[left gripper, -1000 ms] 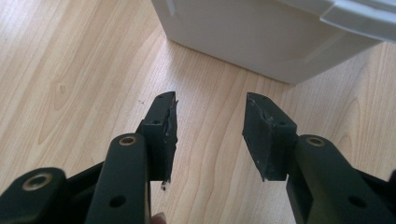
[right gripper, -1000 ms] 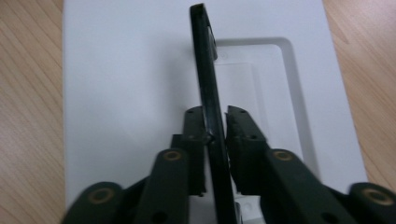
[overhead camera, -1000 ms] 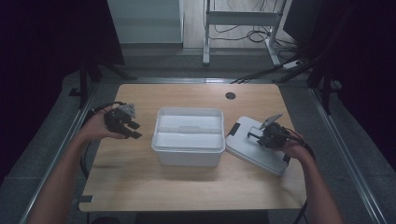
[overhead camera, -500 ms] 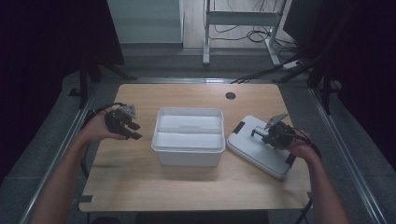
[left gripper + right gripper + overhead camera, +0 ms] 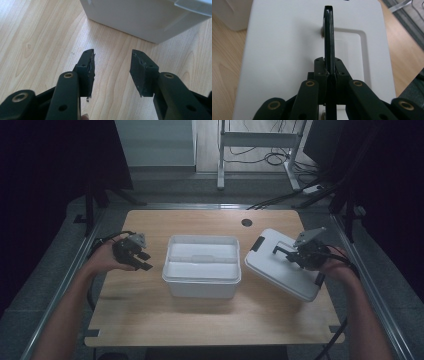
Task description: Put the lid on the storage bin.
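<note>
An open white plastic box [image 5: 202, 265] stands in the middle of the wooden table [image 5: 200, 320]. Right of it, its white lid [image 5: 280, 267] hangs tilted above the table. My right gripper [image 5: 296, 254] is shut on the lid's thin black handle [image 5: 329, 35], which stands upright between the jaws of the right gripper [image 5: 329, 67] over the lid [image 5: 282, 57]. My left gripper [image 5: 139, 260] hovers left of the box. In its own view the left gripper [image 5: 113, 53] stands open with nothing between its fingers, and the box wall [image 5: 140, 17] is just ahead.
A black clip [image 5: 258, 244] sits on the lid's end nearest the box. A dark round hole [image 5: 246, 222] marks the table's far side. Bare wood lies in front of the box. Cables and a metal stand [image 5: 260, 140] are on the floor beyond the table.
My right hand has risen with the lid, which has come up off the table and tilted. The left hand has kept still.
</note>
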{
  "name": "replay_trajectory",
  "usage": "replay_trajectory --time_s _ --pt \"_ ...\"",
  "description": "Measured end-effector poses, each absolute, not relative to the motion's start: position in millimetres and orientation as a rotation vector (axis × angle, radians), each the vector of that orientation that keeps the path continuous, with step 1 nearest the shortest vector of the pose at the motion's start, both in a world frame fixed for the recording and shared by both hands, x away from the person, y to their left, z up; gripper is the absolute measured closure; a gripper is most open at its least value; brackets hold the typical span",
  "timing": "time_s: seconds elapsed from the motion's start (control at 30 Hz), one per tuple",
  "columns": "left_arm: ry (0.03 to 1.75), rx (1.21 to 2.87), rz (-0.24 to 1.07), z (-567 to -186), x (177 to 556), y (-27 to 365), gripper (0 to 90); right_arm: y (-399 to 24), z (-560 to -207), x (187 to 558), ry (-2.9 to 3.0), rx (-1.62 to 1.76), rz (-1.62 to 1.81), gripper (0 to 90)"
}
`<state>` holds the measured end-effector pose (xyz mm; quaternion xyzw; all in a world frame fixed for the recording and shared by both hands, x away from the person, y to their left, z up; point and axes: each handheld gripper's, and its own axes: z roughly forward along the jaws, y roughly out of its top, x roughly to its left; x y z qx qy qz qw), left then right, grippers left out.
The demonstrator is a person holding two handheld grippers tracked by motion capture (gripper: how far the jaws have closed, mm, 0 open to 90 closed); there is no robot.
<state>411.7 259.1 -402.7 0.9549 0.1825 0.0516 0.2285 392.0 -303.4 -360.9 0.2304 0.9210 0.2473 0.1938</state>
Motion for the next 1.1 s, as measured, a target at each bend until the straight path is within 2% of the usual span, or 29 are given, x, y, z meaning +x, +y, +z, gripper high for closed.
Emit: replay_trajectory --time_s 0.1,0.37,1.1 --pt "0.506 2.630 0.139 -404.0 410.7 261.4 55.4 -297.6 -340.9 391.8 2.564 0.608 0.702 83.4" --pt "0.522 2.625 0.135 -406.9 408.4 264.9 55.5 -278.5 -317.2 392.2 2.559 0.515 0.727 83.4" --pt "0.509 2.628 0.116 -415.0 408.0 260.6 56.1 -224.0 -311.1 399.9 2.614 0.349 0.794 83.3"
